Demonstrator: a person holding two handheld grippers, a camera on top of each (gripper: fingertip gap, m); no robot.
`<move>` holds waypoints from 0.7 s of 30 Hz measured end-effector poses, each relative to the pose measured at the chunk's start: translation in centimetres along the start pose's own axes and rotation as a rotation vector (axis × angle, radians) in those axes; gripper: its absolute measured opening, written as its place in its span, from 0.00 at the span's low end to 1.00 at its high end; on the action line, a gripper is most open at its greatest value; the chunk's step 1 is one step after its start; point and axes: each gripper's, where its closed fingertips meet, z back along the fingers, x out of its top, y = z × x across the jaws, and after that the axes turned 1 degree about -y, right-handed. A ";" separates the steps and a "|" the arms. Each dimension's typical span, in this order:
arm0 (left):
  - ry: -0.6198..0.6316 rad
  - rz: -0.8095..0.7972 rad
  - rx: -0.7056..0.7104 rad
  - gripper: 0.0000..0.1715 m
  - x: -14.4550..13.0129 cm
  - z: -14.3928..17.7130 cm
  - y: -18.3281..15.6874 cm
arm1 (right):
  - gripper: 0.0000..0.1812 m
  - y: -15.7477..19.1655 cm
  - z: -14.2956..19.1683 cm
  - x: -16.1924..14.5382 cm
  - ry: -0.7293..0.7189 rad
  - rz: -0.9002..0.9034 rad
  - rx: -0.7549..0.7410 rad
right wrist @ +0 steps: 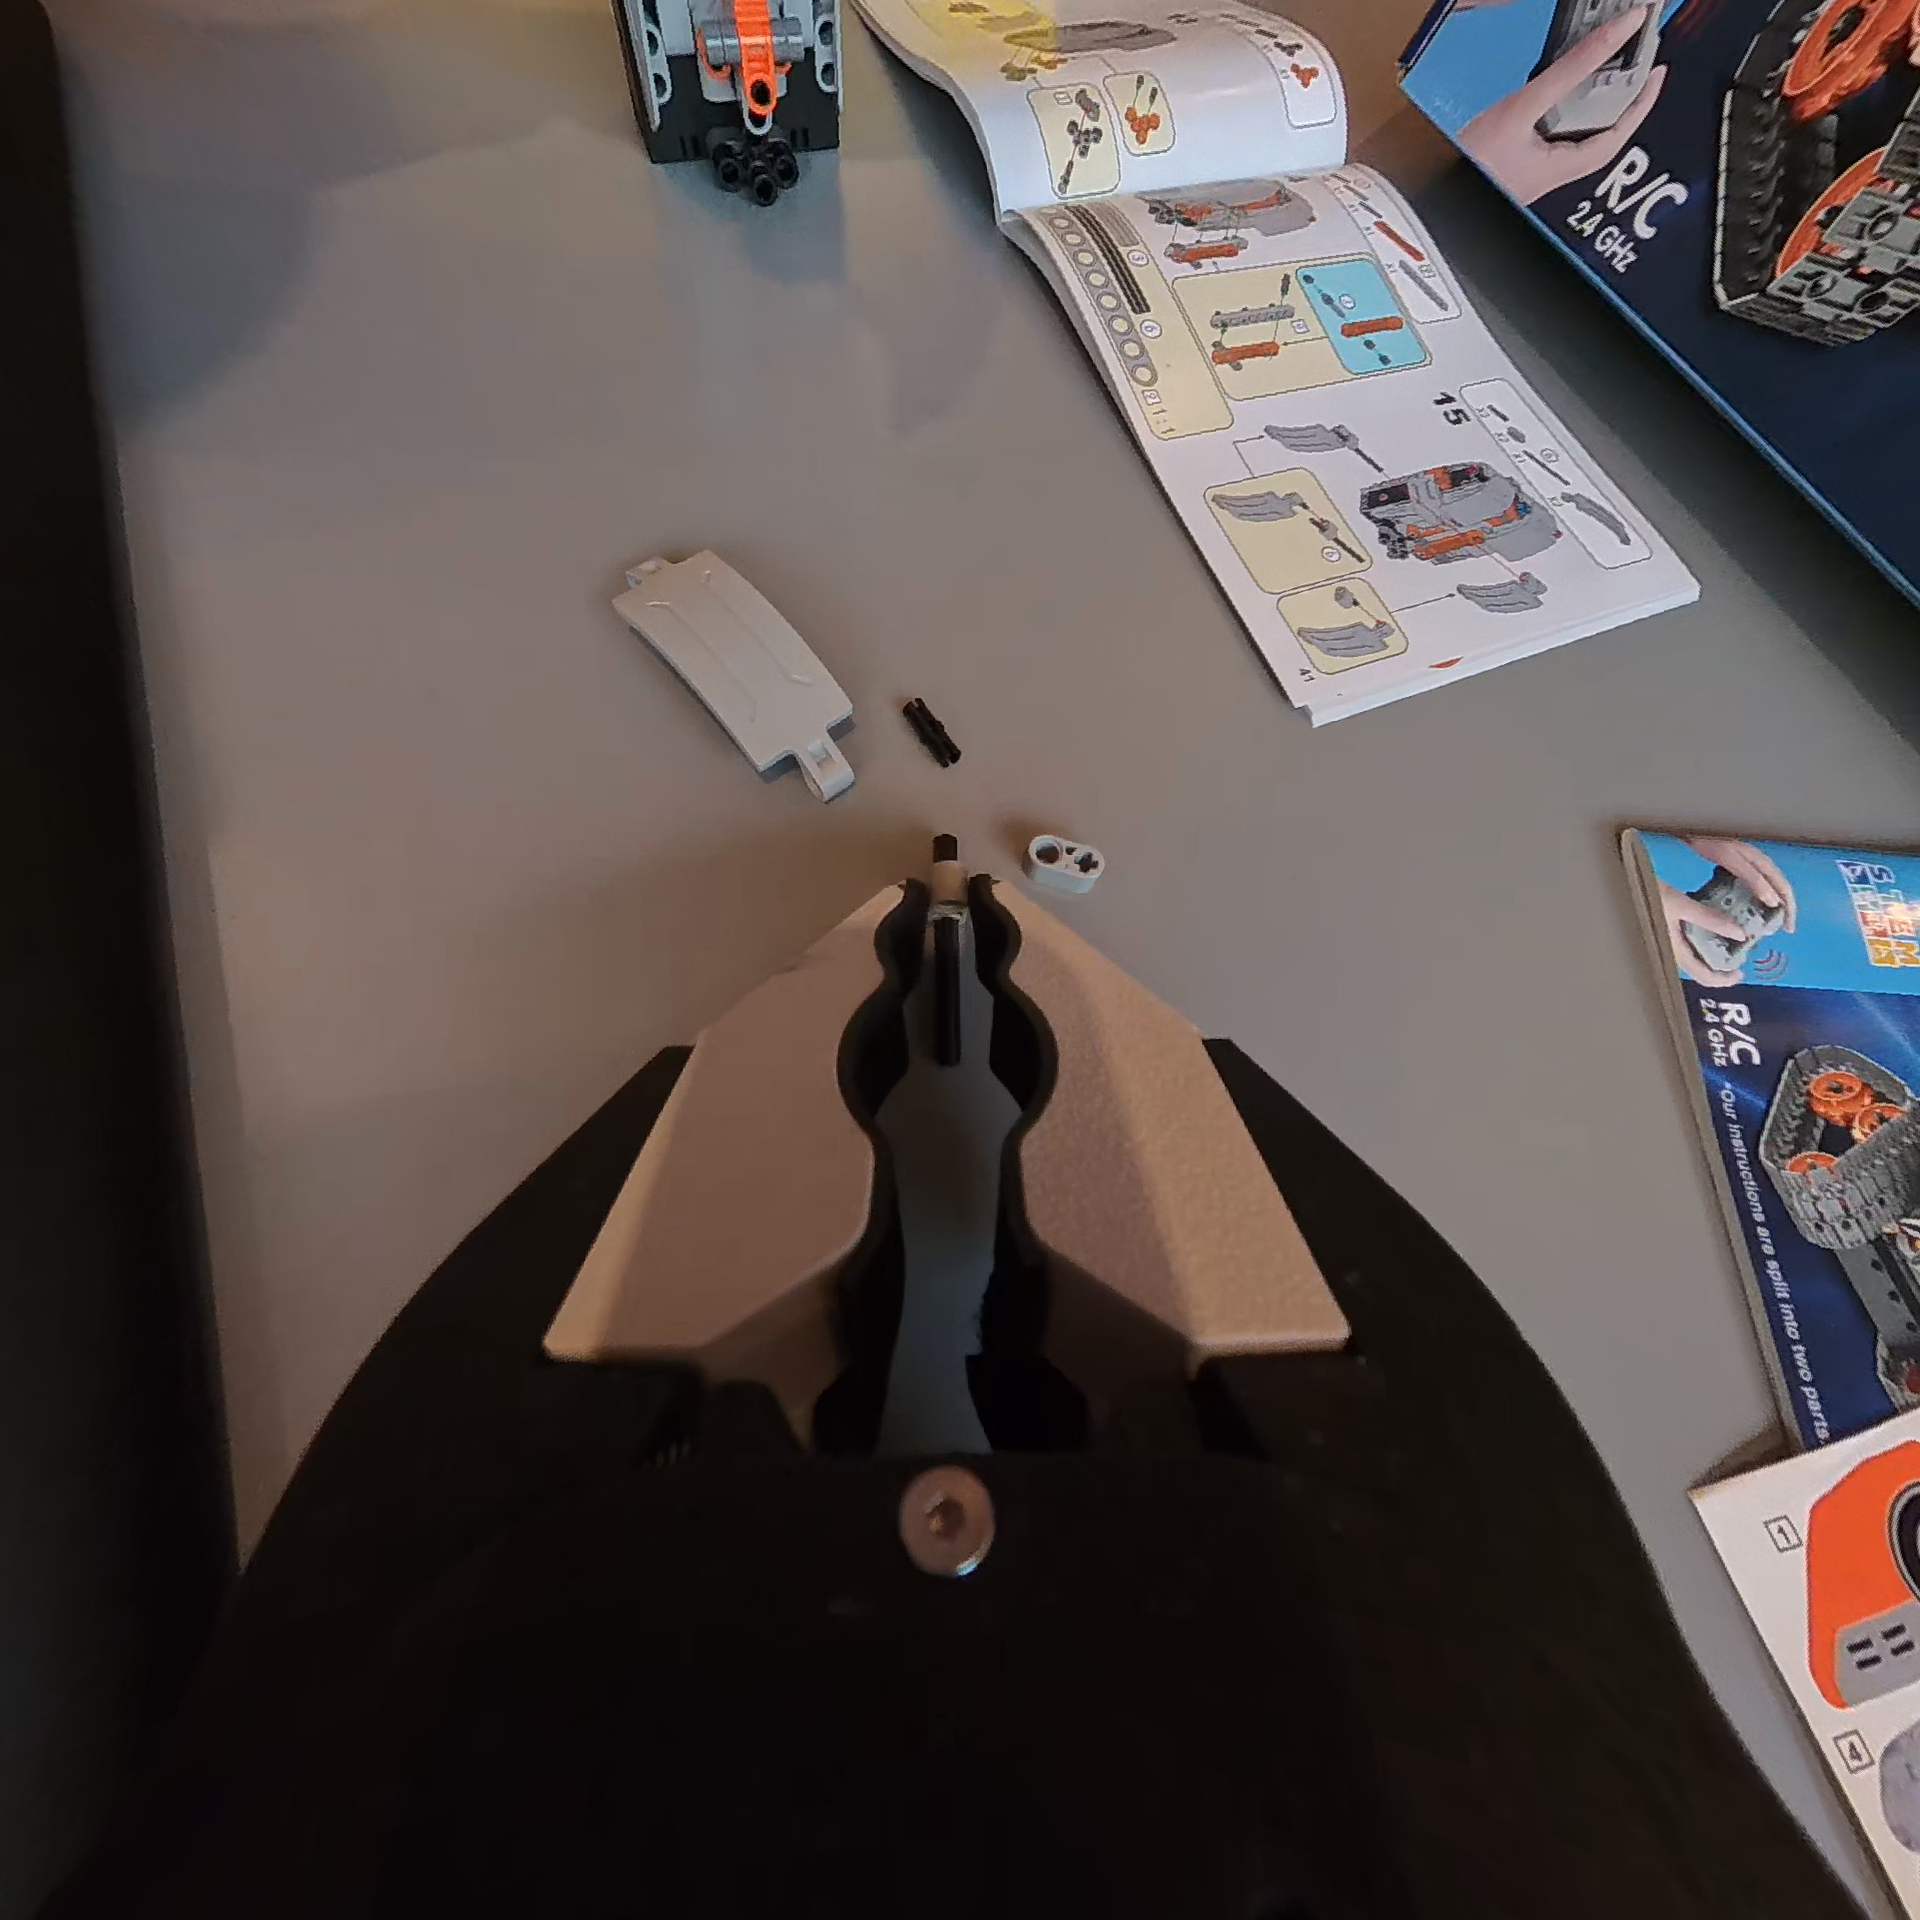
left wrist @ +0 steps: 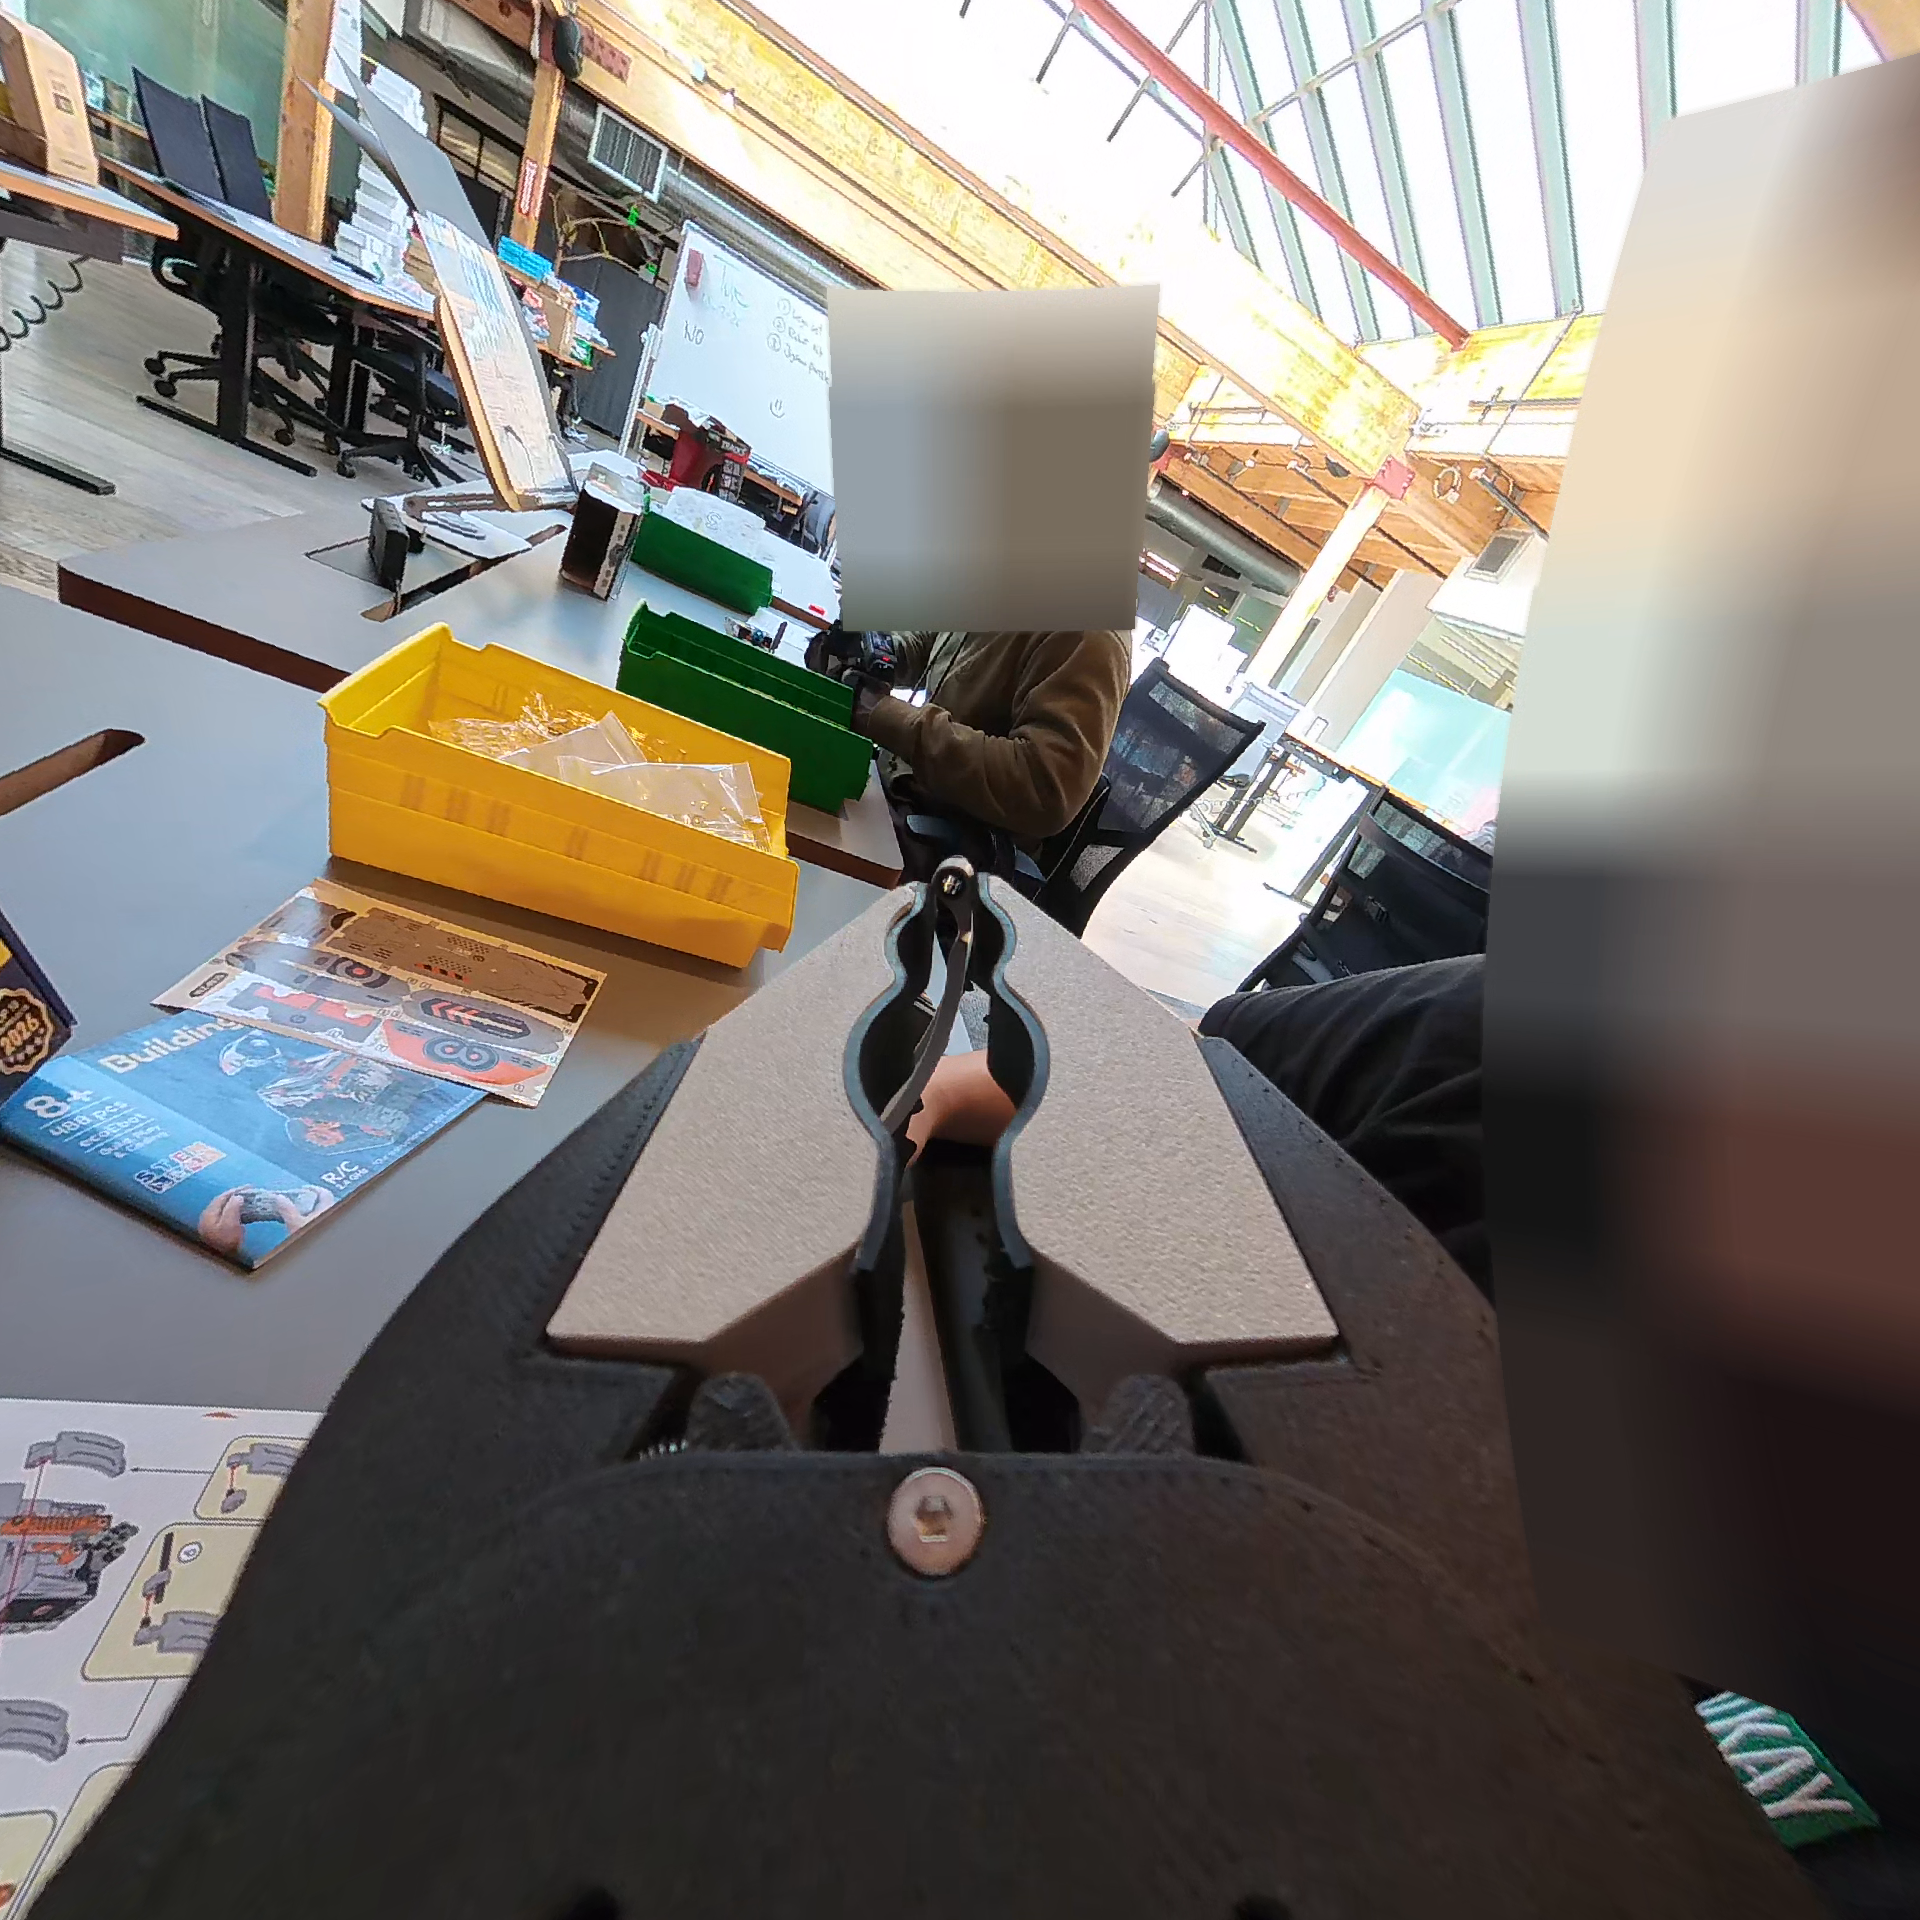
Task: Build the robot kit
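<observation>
In the left wrist view my left gripper (left wrist: 951, 904) is raised off the table and points toward the room. It is shut on a thin dark grey curved piece (left wrist: 938, 1016), seen edge-on, with a small pin at its top end. In the right wrist view my right gripper (right wrist: 945, 885) hovers low over the grey table (right wrist: 520, 416). It is shut on a black axle (right wrist: 948, 997) with a light grey sleeve near its tip. Just ahead lie a light grey curved panel (right wrist: 738, 670), a black pin (right wrist: 932, 732) and a small grey connector (right wrist: 1065, 862).
A partly built model (right wrist: 743, 83) stands at the far edge. An open instruction booklet (right wrist: 1351, 416), a blue box (right wrist: 1714, 208), a second booklet (right wrist: 1818, 1122) and a sticker sheet (right wrist: 1849, 1662) lie to the right. A yellow bin (left wrist: 561, 831), green bins (left wrist: 748, 696) and a seated person (left wrist: 997, 727) show in the left wrist view. The gap from one gripper's tips to the other's is roughly 25 cm.
</observation>
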 end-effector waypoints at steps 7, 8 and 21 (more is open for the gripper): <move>0.017 0.009 0.011 0.02 -0.3 0.0 0.4 | 0.03 0.2 -0.4 -0.2 0.023 -0.001 0.015; 0.024 0.013 0.015 0.02 -0.5 0.0 0.5 | 0.03 0.1 -0.4 -0.2 0.024 0.002 0.008; 0.092 0.117 0.037 0.02 -2.0 -1.3 2.0 | 0.03 -4.2 7.3 11.7 -0.221 0.457 -0.435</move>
